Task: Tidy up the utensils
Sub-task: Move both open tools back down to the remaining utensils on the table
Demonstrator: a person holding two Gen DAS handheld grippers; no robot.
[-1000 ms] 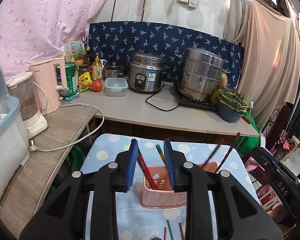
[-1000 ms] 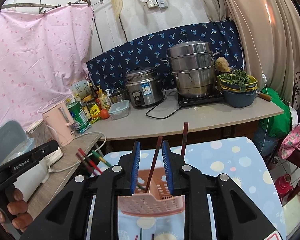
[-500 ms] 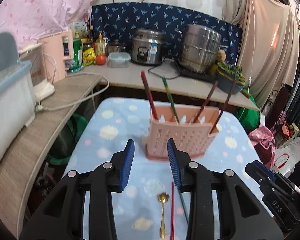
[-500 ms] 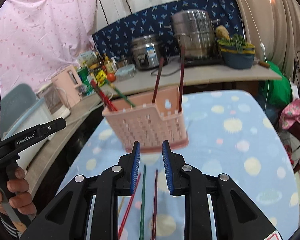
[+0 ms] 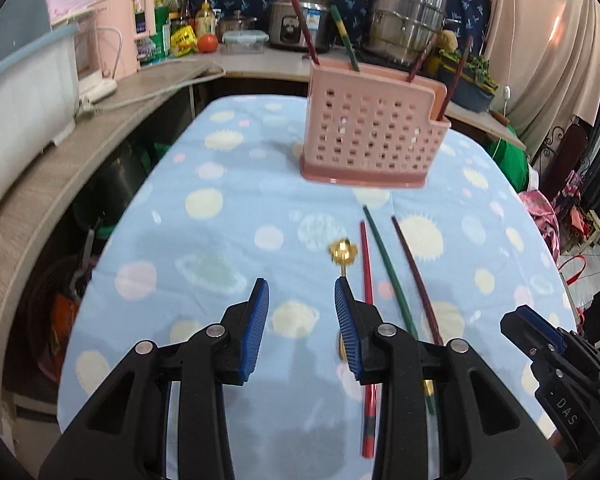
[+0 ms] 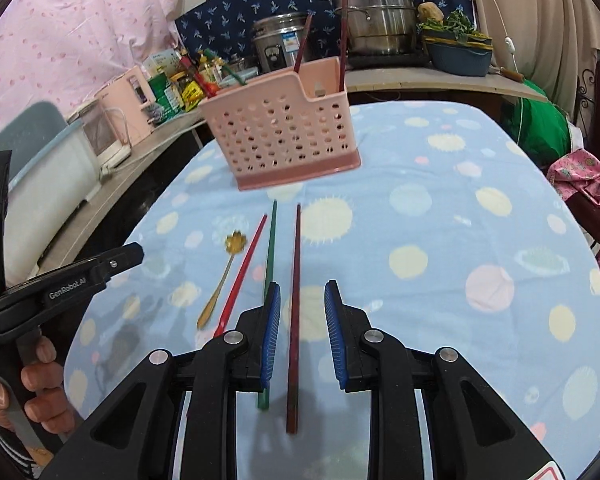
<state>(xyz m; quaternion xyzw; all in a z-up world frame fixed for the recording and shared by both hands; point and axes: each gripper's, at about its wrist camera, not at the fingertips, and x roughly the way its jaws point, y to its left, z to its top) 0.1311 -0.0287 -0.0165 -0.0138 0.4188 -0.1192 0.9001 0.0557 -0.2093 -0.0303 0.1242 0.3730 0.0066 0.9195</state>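
A pink perforated utensil basket [image 5: 374, 128] stands at the far middle of the blue spotted tablecloth [image 5: 204, 248], with several chopsticks upright in it; it also shows in the right wrist view [image 6: 284, 132]. In front of it lie a gold spoon [image 6: 224, 276], a red chopstick [image 6: 244, 268], a green chopstick [image 6: 270, 248] and a dark red chopstick [image 6: 296, 280]. My left gripper [image 5: 302, 306] is open and empty, just left of the spoon [image 5: 343, 254]. My right gripper [image 6: 300, 312] is open, low over the dark red chopstick, which lies between its jaws.
A counter [image 5: 260, 60] behind the table holds a rice cooker [image 5: 300, 16], a steel steamer pot [image 5: 408, 20], bottles and a pink kettle [image 5: 134, 34]. A white and blue tub [image 5: 24, 80] stands on the left shelf. Clothes and a chair stand at the right.
Both grippers have pulled back from the basket and dropped low over the cloth. The loose chopsticks and spoon are now close under the fingers.
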